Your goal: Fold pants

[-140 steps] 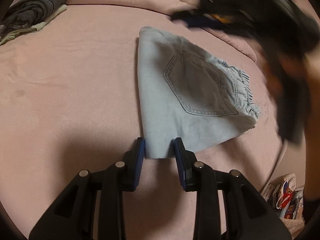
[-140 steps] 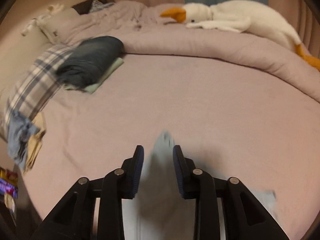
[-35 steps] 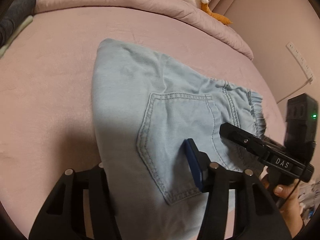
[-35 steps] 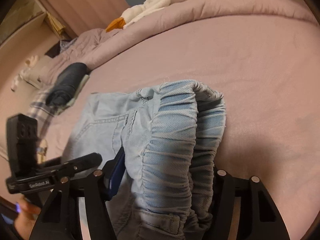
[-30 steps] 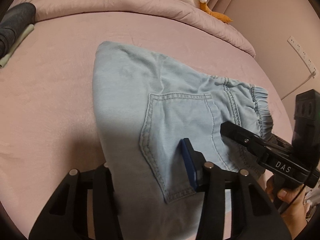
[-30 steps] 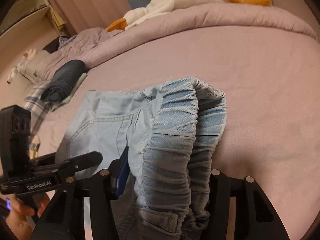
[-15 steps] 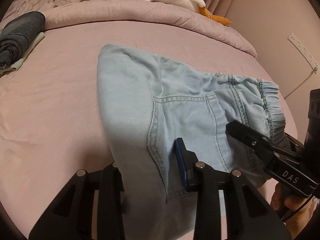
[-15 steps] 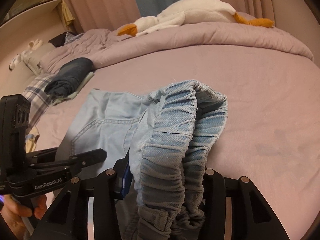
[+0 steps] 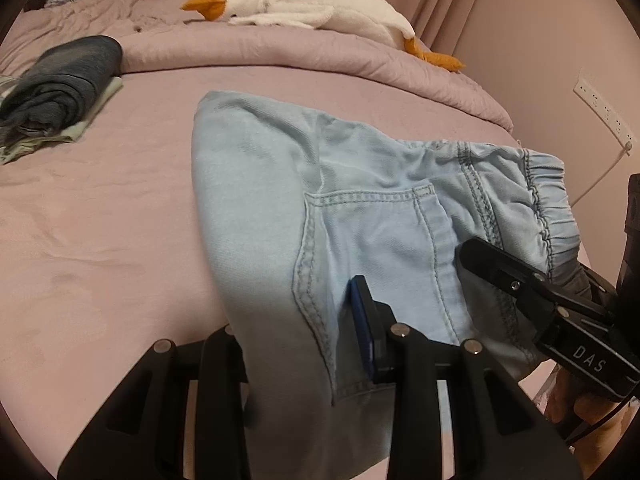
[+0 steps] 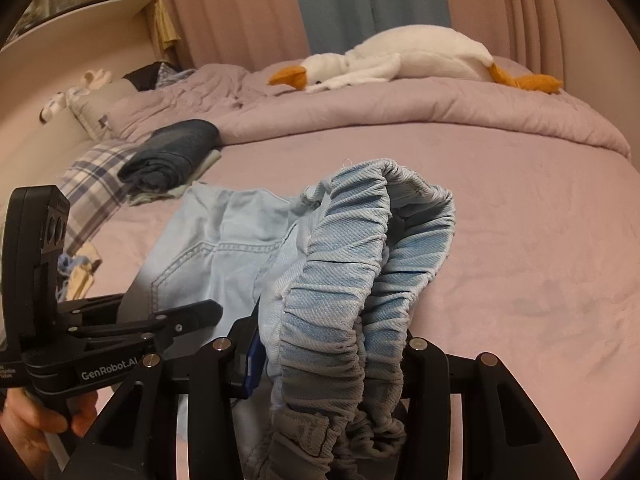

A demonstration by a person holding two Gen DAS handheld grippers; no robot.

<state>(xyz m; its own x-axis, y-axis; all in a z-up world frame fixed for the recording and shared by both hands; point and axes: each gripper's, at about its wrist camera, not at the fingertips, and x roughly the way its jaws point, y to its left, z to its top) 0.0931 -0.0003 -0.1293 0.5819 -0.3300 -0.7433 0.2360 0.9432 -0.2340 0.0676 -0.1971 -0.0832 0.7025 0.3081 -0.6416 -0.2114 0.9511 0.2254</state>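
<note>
The folded light-blue denim pants (image 9: 360,208) hang between my two grippers above the pink bed, back pocket facing up. My left gripper (image 9: 304,344) is shut on the pants at the folded near edge, the cloth draped over its left finger. My right gripper (image 10: 332,364) is shut on the elastic waistband (image 10: 360,264), which bunches up over its fingers. The right gripper also shows at the right in the left wrist view (image 9: 532,300); the left one shows at the lower left in the right wrist view (image 10: 120,340).
A folded dark grey garment (image 9: 60,84) lies on a pale green one at the far left. A white plush goose (image 9: 312,12) lies on the rolled pink duvet (image 9: 280,52) at the back. A plaid pillow (image 10: 88,184) and wall sockets (image 9: 604,104) flank the bed (image 9: 100,220).
Both grippers have lifted with the pants held in them; the cameras have tilted up, so more of the duvet, goose and curtains shows. The grips have not changed.
</note>
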